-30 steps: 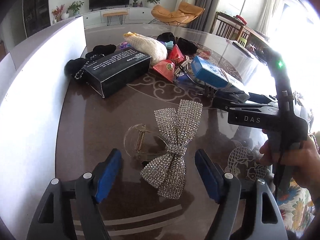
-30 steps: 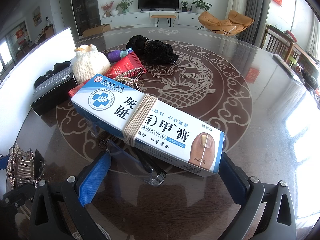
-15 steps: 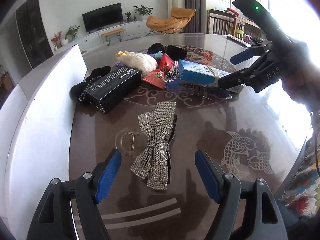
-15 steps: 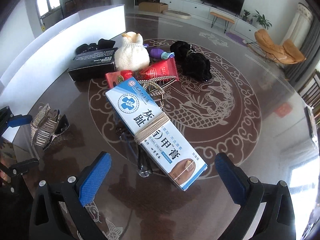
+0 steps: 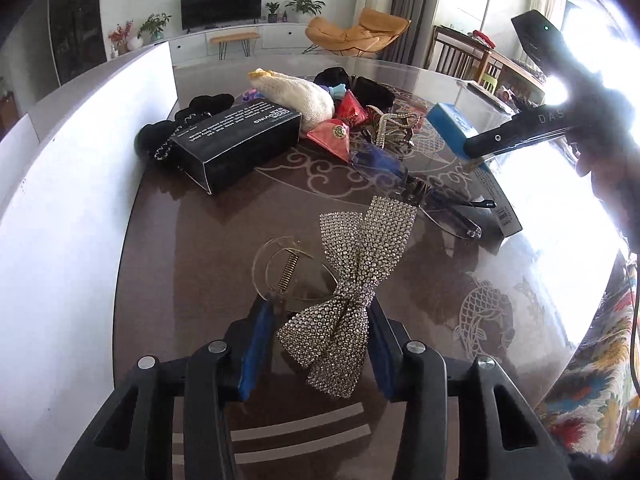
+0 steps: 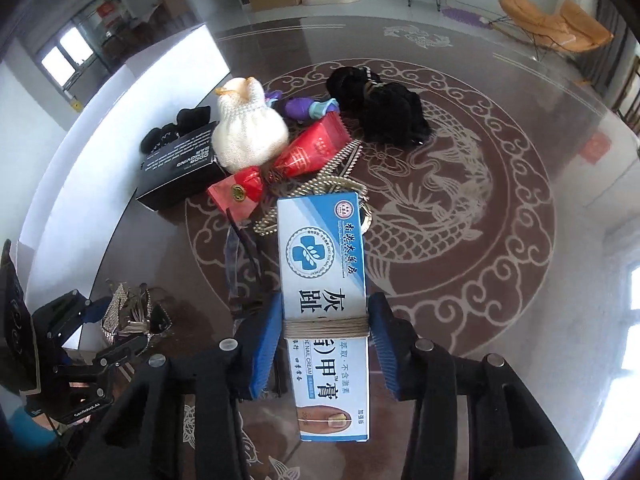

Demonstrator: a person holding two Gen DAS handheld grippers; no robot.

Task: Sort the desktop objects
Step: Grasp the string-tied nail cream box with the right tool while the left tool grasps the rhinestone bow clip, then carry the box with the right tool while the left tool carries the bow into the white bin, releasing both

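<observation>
My left gripper (image 5: pixel 320 324) is shut on a rhinestone bow hair clip (image 5: pixel 356 280), its pads pressing the bow's lower half just above the dark table. My right gripper (image 6: pixel 324 332) is shut on a blue and white nail cream box (image 6: pixel 324 280) bound with a rubber band; the box also shows in the left wrist view (image 5: pixel 452 124). The bow also shows in the right wrist view (image 6: pixel 124 312) at the far left. A pair of clear glasses (image 5: pixel 420 196) lies beside the box.
A pile sits further back: a black box (image 5: pixel 240 140), a white knitted pouch (image 6: pixel 248 136), red packets (image 6: pixel 316 148), black hair pieces (image 6: pixel 384 104), a pearl chain (image 6: pixel 332 188). A white panel (image 5: pixel 60 200) runs along the table's left side.
Both grippers have closed: the left on the bow clip, the right on the nail cream box, which now points straight along the right fingers.
</observation>
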